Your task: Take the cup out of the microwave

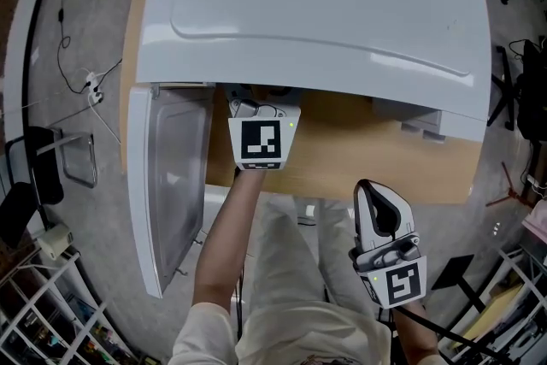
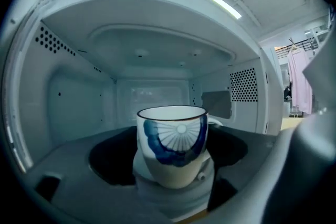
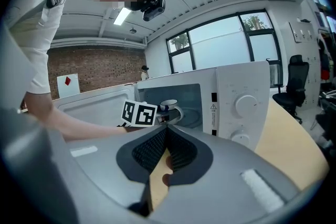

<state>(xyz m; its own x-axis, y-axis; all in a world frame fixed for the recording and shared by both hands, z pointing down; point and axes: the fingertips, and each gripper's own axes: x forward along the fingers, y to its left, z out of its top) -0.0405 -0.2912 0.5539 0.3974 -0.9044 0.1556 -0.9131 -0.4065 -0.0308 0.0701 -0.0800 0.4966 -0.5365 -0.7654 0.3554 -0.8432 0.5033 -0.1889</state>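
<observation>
Left claw (image 2: 173, 189) gripping the cup (image 2: 172, 144) at the microwave (image 1: 325, 13) mouth.

The blue-and-white cup stands upright between the left claw's jaws, which are closed on its lower part, with the white cavity all around it. The door (image 1: 167, 184) stands open on the left. The right claw (image 3: 167, 136) has its jaws pressed together on nothing and is held back from the desk (image 1: 342, 158) edge, near the person's body.
</observation>
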